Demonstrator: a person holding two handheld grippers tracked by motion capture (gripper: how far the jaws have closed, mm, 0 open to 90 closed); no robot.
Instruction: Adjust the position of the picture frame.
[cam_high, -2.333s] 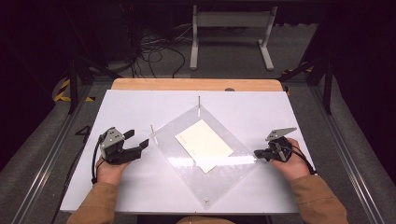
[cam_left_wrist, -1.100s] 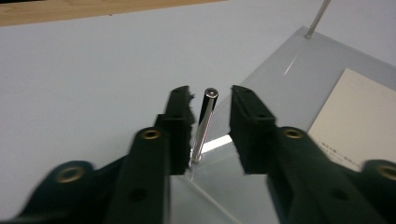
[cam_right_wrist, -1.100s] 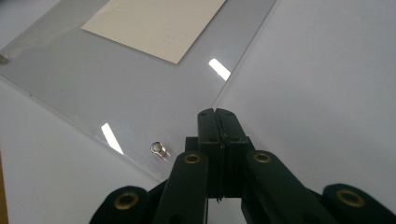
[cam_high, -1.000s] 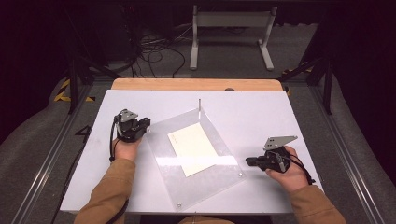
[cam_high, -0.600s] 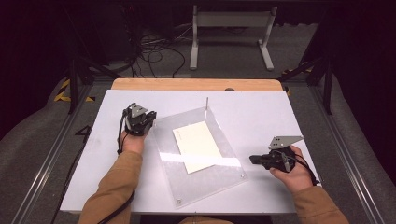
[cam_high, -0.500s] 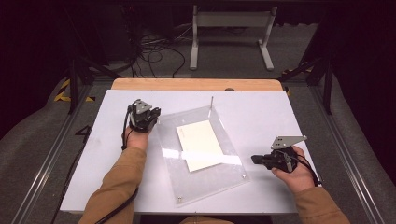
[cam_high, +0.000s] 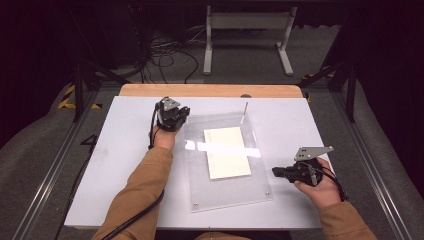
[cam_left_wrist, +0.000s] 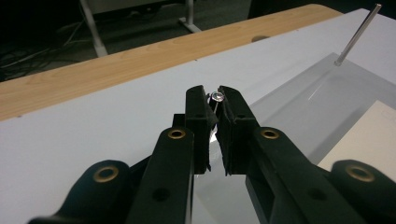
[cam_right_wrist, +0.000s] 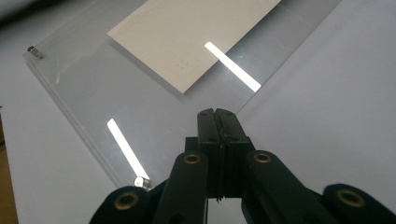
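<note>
Table: white rectangular tabletop (cam_high: 115, 165) is carrying everything; a pale wooden strip (cam_high: 210, 90) is running along its far edge.
Frame: clear acrylic panel (cam_high: 227, 187) with small metal studs at its corners is lying flat at the table's middle, a cream paper sheet (cam_high: 226, 151) sitting inside it.
Post: thin metal rod (cam_high: 244, 111) is standing tilted at the panel's far right corner.
Left gripper (cam_left_wrist: 212, 100): working at the far left corner, jaws closed on a small silver pin (cam_left_wrist: 216, 96) whose round head is peeking out between the pads.
Right gripper (cam_right_wrist: 218, 115): jaws pressed fully together, nothing between them, resting by the panel's right edge near the near corner.
Step, as judged: left hand is seating or drawing the pin at that corner.
Doing it well: keeping the pin straight with its hole, moving slowly, and steadying the panel with the right gripper so it is not sliding or lifting.
</note>
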